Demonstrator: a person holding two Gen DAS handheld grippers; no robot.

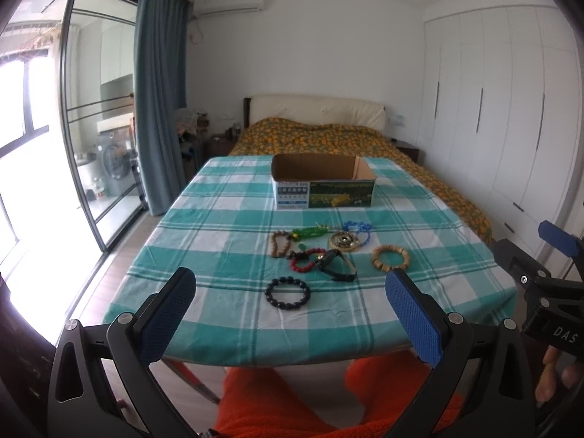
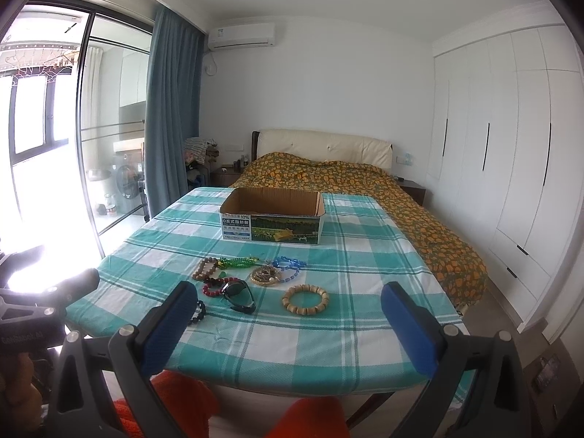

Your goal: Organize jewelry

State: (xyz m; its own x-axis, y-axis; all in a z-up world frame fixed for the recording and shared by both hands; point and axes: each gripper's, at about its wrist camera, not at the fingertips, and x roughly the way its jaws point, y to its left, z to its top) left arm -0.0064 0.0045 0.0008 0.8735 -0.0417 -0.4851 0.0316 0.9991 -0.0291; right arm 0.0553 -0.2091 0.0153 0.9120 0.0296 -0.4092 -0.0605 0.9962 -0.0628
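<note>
I have both grippers hanging back at the near edge of the table, over the teal-and-white checked cloth (image 1: 226, 219), nothing in hand: the left gripper (image 1: 290, 314) spread wide and empty, the right gripper (image 2: 288, 323) just the same.

The jewelry sits in a loose cluster mid-table, and the open cardboard box with the printed green front (image 1: 323, 180) waits behind it, apart from the pile.

Nearest my left is the black beaded bracelet (image 1: 288, 294), lying alone, so that looks the safe first pick. The pale wooden beaded bracelet (image 2: 305, 299) lies clear too, on my right.

The trouble is the middle: the red beaded bracelet (image 1: 304, 260) touches the black wristwatch (image 1: 335, 264), and the green bead strand (image 1: 310, 233) runs against the brown wooden bracelet (image 1: 280, 244) and near the round gold pendant (image 1: 344, 241) and blue chain (image 1: 359, 228). Closing there, I judge I could snag two pieces at once or drag a neighbour.

The cloth is loose as well; pads pressing low could pinch a fold and pull everything
</note>
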